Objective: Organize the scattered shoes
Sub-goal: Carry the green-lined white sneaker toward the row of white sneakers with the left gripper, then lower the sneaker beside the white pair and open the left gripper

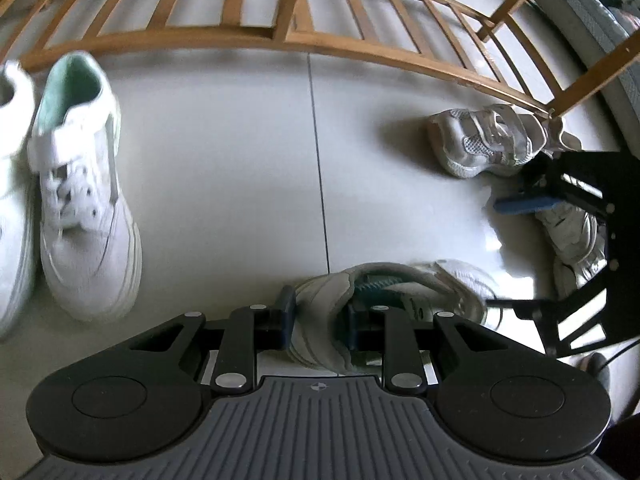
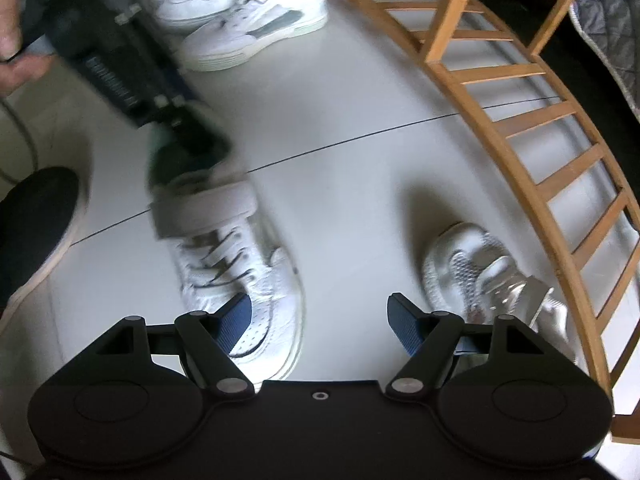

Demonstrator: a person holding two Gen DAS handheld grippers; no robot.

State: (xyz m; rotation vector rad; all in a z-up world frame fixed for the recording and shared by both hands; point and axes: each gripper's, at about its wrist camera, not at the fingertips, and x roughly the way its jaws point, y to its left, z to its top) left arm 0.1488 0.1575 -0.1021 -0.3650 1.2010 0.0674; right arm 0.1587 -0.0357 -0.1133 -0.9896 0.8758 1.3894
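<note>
My left gripper (image 1: 319, 316) is shut on the heel collar of a white strap sneaker (image 1: 400, 292) with green lining; one pad is outside the collar and the other inside the opening. The right wrist view shows this sneaker (image 2: 228, 256) on the floor with the left gripper (image 2: 184, 128) at its heel. My right gripper (image 2: 320, 324) is open above the floor, with nothing between its blue pads (image 2: 236, 320). It hangs between the white sneaker's toe and a silver mesh sneaker (image 2: 472, 272). A matching pair of white sneakers (image 1: 80, 184) stands side by side at the left.
A wooden slatted rack (image 1: 280, 36) runs along the floor behind the shoes. A second silver sneaker (image 1: 576, 240) lies under the right gripper's frame. A person's hand (image 2: 12, 20) holds the left gripper, and a black shoe (image 2: 36, 216) stands at the left edge.
</note>
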